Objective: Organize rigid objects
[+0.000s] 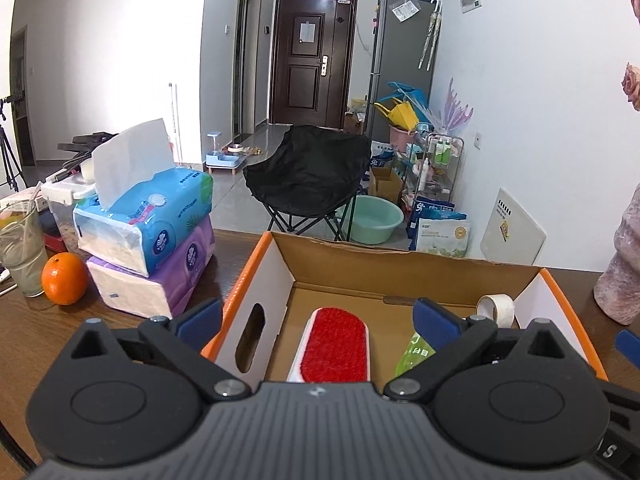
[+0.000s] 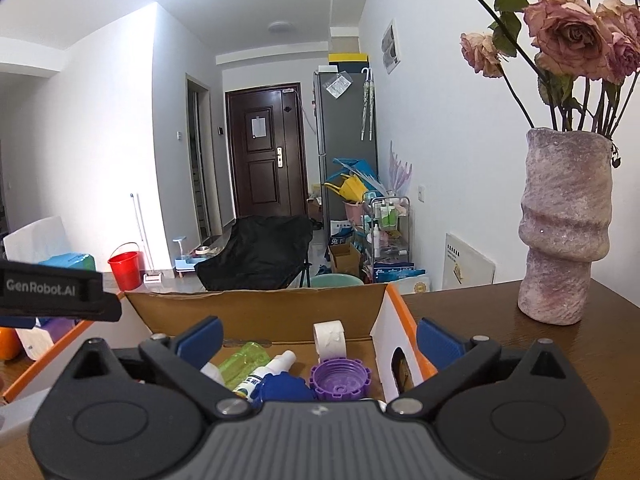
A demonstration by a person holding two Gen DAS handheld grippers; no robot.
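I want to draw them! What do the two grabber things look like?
Both look alike: the left gripper and right gripper have black arms with round silver bolts, blue fingers, and a ribbed grey body. One has white GenRobot.AI lettering on its side.

Matt cardboard box (image 1: pixel 400 276) — fuzzy red brush (image 1: pixel 334 344), glossy wood table (image 2: pixel 500 320).

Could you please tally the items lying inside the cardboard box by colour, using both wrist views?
Red: 1, the red brush
Green: 1, the green bottle
White: 1, the tape roll
Blue and white: 1, the spray bottle
Purple: 1, the purple cap
Total: 5 inside the cardboard box
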